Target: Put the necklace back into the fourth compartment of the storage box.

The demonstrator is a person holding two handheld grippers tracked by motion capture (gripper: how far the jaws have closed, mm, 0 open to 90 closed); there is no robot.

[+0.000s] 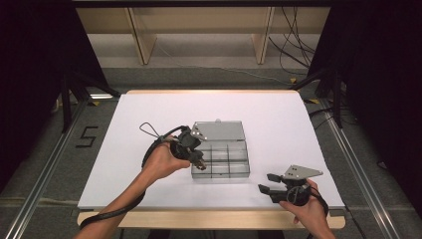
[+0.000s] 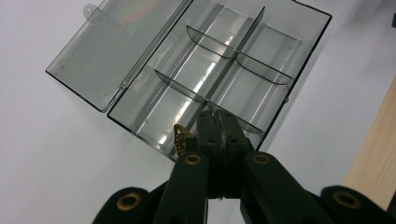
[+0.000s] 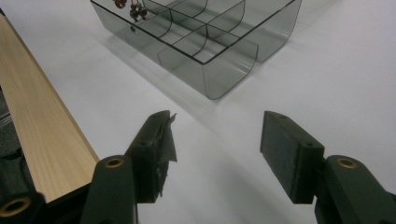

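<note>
black right gripper [image 3: 215,135] near table's front edge, jaws apart, nothing between | left gripper [image 2: 217,122] over box's front-left compartment, jaws clenched on a small gold filigree piece [image 2: 180,138] | smoky clear divided box [image 1: 221,160] mid-table, lid [image 1: 220,131] lying open behind | white table [image 1: 278,119]

A smoke-grey transparent plastic compartment box [image 2: 219,70], glossy and smooth, is seen at the upper centre of the left gripper view. A small gold-coloured metal filigree piece [image 2: 180,137] is pinched by matt black plastic jaws. A matt white tabletop [image 1: 149,109] is edged with pale wood.
</note>
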